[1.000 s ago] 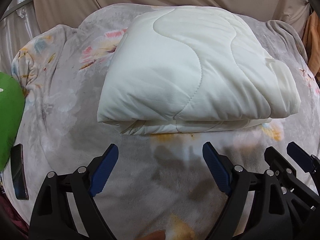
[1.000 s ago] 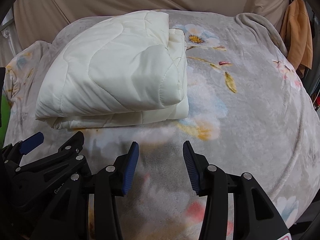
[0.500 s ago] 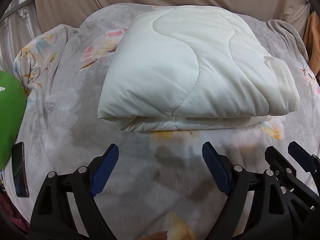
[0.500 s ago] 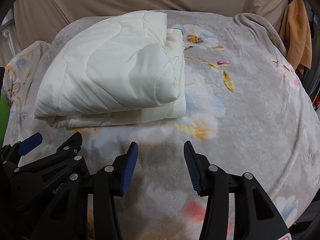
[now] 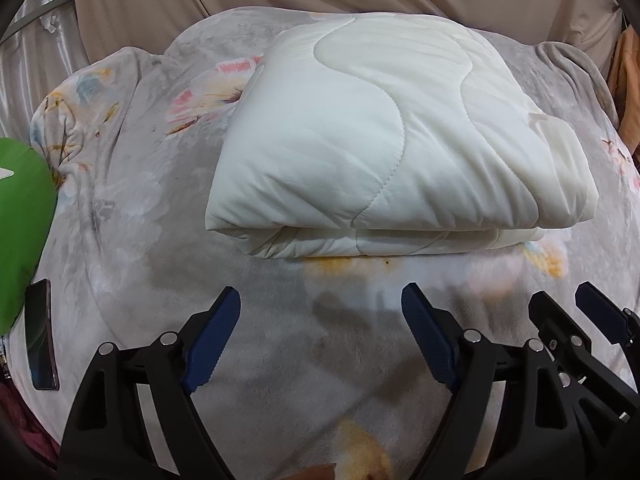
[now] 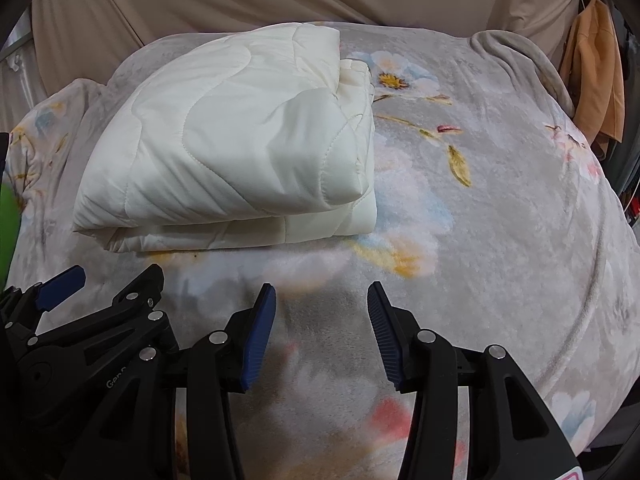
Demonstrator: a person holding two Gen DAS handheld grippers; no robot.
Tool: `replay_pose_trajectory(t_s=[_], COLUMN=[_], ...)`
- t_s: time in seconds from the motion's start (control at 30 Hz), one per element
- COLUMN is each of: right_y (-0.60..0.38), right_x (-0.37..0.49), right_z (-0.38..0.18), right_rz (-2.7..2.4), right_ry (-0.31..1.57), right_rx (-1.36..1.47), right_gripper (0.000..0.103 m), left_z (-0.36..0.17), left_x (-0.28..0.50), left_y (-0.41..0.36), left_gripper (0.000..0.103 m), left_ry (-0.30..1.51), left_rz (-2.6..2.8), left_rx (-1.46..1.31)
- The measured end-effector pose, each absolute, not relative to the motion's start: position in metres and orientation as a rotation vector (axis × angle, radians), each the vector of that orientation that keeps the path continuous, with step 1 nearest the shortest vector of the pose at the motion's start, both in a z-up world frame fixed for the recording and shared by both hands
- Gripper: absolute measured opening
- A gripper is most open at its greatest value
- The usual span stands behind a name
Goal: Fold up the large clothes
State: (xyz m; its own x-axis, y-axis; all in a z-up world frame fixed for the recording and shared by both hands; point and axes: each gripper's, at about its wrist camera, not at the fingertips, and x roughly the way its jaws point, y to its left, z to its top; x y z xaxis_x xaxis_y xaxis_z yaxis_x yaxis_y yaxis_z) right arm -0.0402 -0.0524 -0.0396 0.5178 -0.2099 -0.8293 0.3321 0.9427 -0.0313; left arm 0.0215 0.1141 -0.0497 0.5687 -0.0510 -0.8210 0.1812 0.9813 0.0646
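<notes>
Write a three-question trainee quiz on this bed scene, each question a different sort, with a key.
1. True or false: the left gripper is clamped on the white quilt.
2. Multiple choice: the folded quilt rests on A) a bare wooden floor, B) the grey floral blanket, C) a metal shelf.
3. Short answer: in the left wrist view, what flat dark thing lies at the blanket's left edge, beside the green object?

Key
1. False; neither it nor the right gripper holds anything, and both are short of the quilt.
2. B
3. A phone.
</notes>
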Motion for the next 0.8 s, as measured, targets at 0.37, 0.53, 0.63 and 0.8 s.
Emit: replay_pose_trajectory(t_s=[0.37,0.53,0.63,0.8], right_y=[-0.0536,-0.0546,-0.0557,-0.0569], right_x=[-0.0395,-0.0392,-0.0393,-0.0389], right_z=[-0.0375,-0.0379,-0.0383,-0.0389], right_rz=[-0.333,-0.336,-0.337,-0.336], right_ry=[0.97,0.971,0.971,0.975], right_rx=[0.141,0.147,0.148,0.151], right_gripper=[0.048,0.048,0.048,0.048], left_z=[-0.0483,-0.0481,-0.0486,-0.0485], left_x=[0.0221,0.0225,0.0232,0.0235], left_y=[0.1118,0.1089,0.1085,0.1086], left_gripper=[0.08,0.079,0.079,0.079], left_ry=[0.953,0.955,0.957,0.957], left_rz=[-0.139,-0.139,-0.138,-0.136], left_rx=[0.153,0.157,0.156,0.158])
